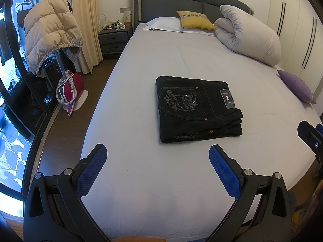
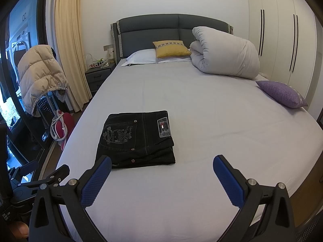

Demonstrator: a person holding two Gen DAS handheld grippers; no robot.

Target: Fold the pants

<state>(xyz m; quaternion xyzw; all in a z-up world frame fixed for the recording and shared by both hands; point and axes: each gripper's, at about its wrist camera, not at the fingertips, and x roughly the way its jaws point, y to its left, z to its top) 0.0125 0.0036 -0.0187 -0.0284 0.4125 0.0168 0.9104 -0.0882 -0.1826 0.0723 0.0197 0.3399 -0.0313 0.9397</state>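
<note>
Pants lie folded, compact stack on bed, long axis crosswise. Left gripper empty, spread wide, stack dead ahead. Right gripper likewise agape, empty, stack ahead-left. Left looks better centred; fold likely finished.

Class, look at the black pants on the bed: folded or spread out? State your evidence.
Folded. The pants lie as a compact rectangle with stacked layers at the near edge, back pocket up, on the bed. Both grippers are open, clear of them.

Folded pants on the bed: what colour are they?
Black denim pants with grey embroidery on the back pocket and a grey waistband patch; clearest in the left wrist view.
</note>
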